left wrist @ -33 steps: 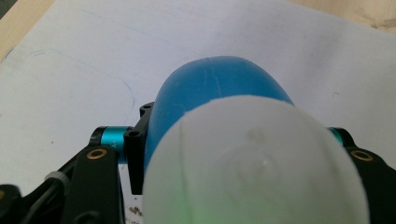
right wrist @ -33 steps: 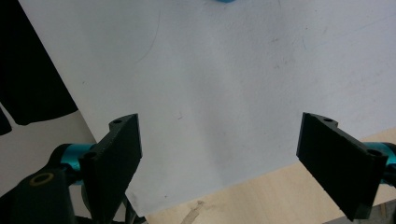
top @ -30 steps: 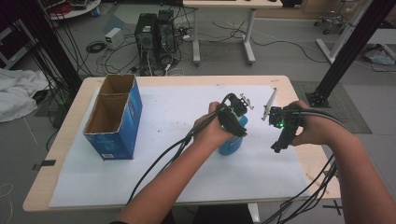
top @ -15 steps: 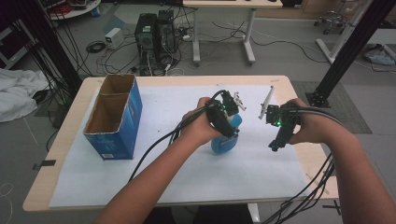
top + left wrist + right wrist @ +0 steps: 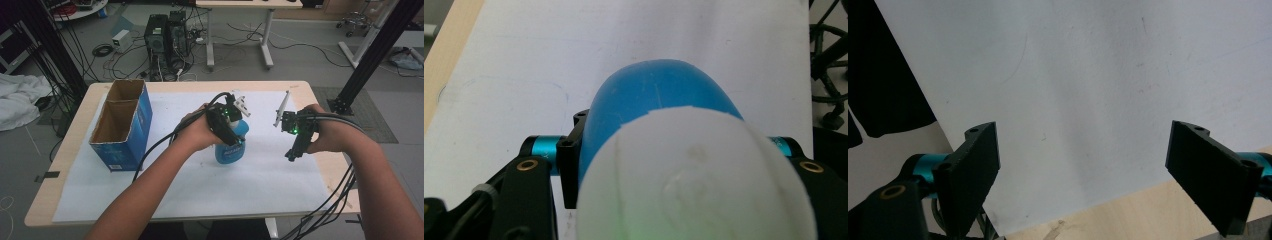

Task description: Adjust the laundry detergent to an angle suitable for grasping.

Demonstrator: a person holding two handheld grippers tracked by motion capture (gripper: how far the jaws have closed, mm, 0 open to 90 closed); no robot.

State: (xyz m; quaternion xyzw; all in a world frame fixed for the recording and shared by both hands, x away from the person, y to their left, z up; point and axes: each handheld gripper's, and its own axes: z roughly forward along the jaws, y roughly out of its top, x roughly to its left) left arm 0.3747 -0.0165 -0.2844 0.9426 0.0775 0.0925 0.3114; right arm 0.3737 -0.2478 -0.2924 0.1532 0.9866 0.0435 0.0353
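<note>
Seen from the high view, the left gripper [image 5: 234, 141] sits close to the middle of the table [image 5: 305, 90], its jaws clamped on a blue bottle [image 5: 230, 150] with a white cap. The bottle's base points down toward the white paper sheet [image 5: 200, 185]; from this angle it is hard to tell whether the base touches the paper or hangs just above it. In the left gripper view the bottle [image 5: 664, 100] fills the space between the jaws, the white cap [image 5: 696, 175] nearest the camera and the blue body running away toward 12 o'clock, with the black jaw pressed against its side at 9 o'clock. The right gripper [image 5: 295, 150] is at about 3 o'clock from the bottle, near it but clearly apart, held in the person's right hand [image 5: 325, 135] and pointing down toward the sheet. In the right gripper view its two black jaws stand spread wide, with nothing between them but the white paper [image 5: 1088, 90] and a strip of bare wood table edge [image 5: 1128, 215] at 6 o'clock. A blue cardboard box [image 5: 122, 125], open at the top and divided into two compartments, stands at about 9 o'clock from the bottle, well apart, near the left edge of the table.
</note>
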